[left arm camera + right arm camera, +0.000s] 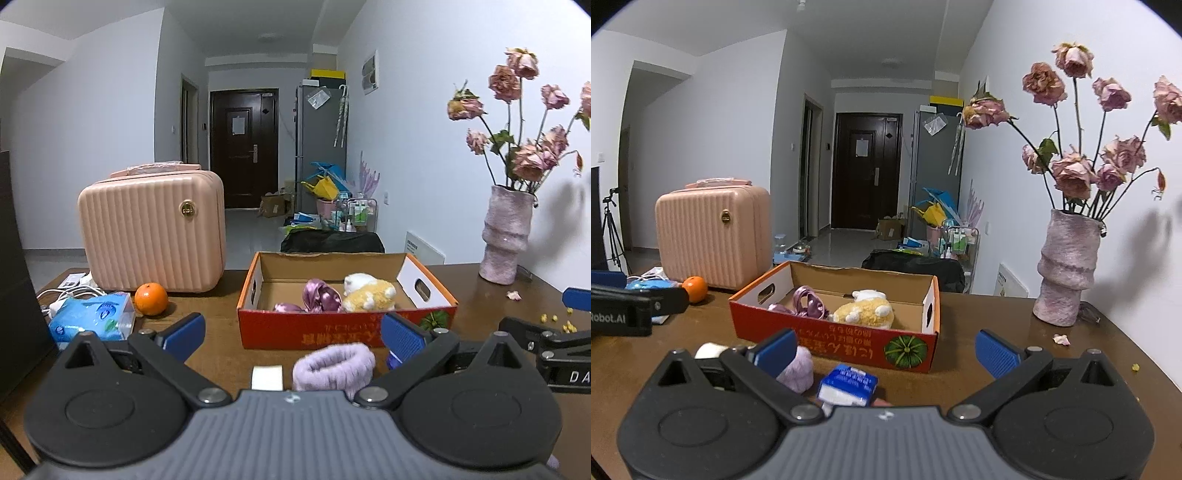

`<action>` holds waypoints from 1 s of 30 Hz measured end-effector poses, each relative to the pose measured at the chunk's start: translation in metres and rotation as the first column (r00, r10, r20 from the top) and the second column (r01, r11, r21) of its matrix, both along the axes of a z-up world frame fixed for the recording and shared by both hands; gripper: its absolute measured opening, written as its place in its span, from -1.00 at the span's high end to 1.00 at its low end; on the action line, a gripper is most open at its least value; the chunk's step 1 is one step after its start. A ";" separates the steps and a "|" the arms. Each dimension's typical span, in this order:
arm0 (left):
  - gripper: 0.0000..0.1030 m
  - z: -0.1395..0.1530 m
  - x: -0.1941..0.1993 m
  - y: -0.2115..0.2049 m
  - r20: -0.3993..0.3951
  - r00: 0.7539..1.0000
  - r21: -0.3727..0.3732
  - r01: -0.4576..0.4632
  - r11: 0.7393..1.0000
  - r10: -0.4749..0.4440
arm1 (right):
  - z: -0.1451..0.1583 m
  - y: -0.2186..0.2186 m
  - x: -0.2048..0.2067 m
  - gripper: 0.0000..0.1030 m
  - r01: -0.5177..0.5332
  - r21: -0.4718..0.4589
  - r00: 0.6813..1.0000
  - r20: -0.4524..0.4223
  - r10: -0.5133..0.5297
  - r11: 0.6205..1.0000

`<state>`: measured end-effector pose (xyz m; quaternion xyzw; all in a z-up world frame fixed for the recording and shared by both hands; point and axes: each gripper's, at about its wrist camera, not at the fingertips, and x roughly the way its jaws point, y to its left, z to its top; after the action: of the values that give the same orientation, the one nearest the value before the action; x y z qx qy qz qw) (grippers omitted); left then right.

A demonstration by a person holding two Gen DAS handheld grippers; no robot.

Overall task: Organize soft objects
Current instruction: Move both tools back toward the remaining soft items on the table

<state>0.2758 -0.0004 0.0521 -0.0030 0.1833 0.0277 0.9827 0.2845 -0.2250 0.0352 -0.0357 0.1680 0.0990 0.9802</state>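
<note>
A red cardboard box (332, 332) (849, 343) stands open on the brown table. Inside it lie a yellow-and-white plush toy (369, 295) (866, 312) and a purple satin scrunchie (320, 295) (809, 306). A fluffy lilac headband (334, 365) (798, 371) lies on the table in front of the box. My left gripper (293, 334) is open above and around the headband, not touching it. My right gripper (886, 350) is open over a small blue-and-white tissue pack (847, 384), with the headband by its left finger.
A white tape roll (266, 376) (709, 350) lies left of the headband. A pink case (153, 232), an orange (150, 299) and a blue tissue pack (90, 319) sit at the left. A pink vase (506, 236) (1065, 269) of dried roses stands right.
</note>
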 end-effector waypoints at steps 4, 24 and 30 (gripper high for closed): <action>-1.00 -0.010 -0.024 0.001 0.005 1.000 -0.014 0.010 1.000 -0.010 | -0.007 -0.004 -0.025 -1.00 -0.004 0.006 1.000 0.009 0.004 1.000; -1.00 -0.073 -0.089 0.003 -0.035 0.999 -0.050 0.037 0.998 -0.038 | -0.066 -0.010 -0.097 -1.00 0.007 0.017 0.999 -0.053 -0.006 1.000; -1.00 -0.079 -0.088 0.007 -0.041 0.999 -0.060 0.031 0.998 -0.034 | -0.077 -0.009 -0.098 -1.00 0.013 0.013 0.996 -0.085 -0.012 1.000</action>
<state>0.1875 0.0070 -0.0264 -0.0288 0.2048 0.0063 0.9784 0.1870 -0.2338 -0.0419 -0.0238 0.2088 0.0954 0.9730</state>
